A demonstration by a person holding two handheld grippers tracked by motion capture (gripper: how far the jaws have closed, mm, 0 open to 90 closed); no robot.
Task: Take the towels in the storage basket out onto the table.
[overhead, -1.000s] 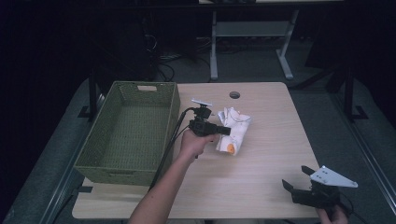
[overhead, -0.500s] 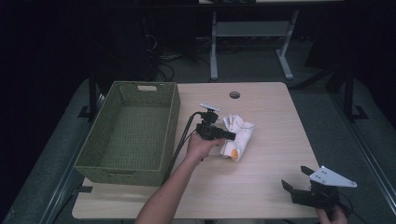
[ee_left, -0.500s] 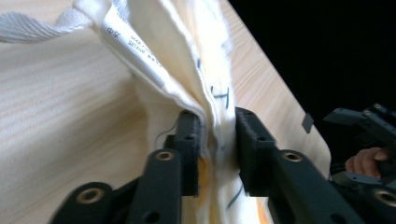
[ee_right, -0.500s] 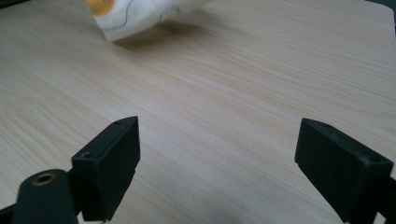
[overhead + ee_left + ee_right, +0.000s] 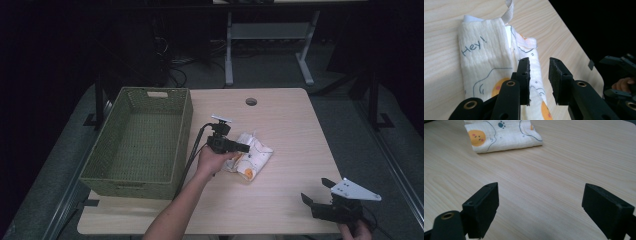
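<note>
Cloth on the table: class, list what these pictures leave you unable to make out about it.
- High view: the left gripper and hand cover the cloth's near side; its print is too small to read.
- Left gripper view: the jaws hide the cloth's lower middle.
- Right gripper view: the top edge cuts off the cloth's far part.

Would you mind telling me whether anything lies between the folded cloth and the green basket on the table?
Nothing visible does: the folded cloth lies right of the green basket, with bare table between, apart from the left gripper and its cable over the cloth.
</note>
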